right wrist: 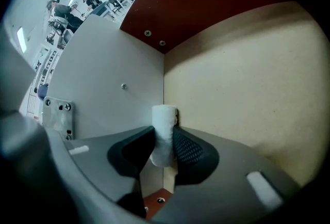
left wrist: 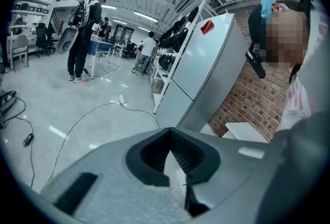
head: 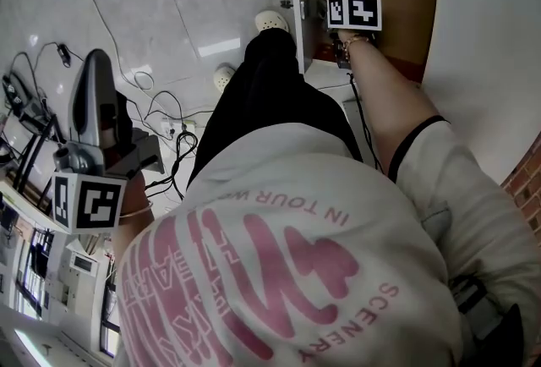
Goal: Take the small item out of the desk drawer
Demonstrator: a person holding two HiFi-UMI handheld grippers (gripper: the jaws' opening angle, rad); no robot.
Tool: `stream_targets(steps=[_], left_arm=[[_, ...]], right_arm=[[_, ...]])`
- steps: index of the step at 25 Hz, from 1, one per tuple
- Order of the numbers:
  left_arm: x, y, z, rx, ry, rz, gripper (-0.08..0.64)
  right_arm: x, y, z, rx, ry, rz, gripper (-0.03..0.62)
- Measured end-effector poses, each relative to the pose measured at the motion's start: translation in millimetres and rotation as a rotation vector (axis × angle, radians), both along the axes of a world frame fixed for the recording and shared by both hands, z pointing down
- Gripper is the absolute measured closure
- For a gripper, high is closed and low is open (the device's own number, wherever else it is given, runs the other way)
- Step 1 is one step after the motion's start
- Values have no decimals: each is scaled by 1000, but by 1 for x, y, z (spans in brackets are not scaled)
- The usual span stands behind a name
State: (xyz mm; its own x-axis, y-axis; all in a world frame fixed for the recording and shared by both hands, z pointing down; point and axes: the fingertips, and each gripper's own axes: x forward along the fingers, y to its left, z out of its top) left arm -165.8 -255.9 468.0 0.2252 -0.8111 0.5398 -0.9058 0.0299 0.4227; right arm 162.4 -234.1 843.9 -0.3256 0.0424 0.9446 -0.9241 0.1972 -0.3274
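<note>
The right gripper [right wrist: 164,135] is inside the far drawer [right wrist: 232,89], jaws pinching the white roll [right wrist: 164,116]. Only 1 step seems left: lifting it out. The left gripper [left wrist: 170,134] waits near left, jaws pressed together on nothing.

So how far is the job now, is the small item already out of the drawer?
Not yet. Done: the right gripper is inside the open drawer. In hand: its jaws look closed on the small white roll, near a corner. Remaining: lifting the roll out, since the drawer walls surround it. The left gripper is shut, empty and away from the drawer.
</note>
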Motion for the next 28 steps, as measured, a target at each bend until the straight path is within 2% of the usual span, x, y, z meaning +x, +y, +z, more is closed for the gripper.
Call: stream_targets(steps=[11,18,28], left_arm=[[-25,49,18,5,80,-72,557],[-49,68,23,-1,102,-97,555],[-51,75,29,7,109,-109,557]], right_arm=[[1,2,-2,-31,97,-11,469],[0,-1,-9,-30,171,11,469],[0,0,-6,-22,195,-30,469]])
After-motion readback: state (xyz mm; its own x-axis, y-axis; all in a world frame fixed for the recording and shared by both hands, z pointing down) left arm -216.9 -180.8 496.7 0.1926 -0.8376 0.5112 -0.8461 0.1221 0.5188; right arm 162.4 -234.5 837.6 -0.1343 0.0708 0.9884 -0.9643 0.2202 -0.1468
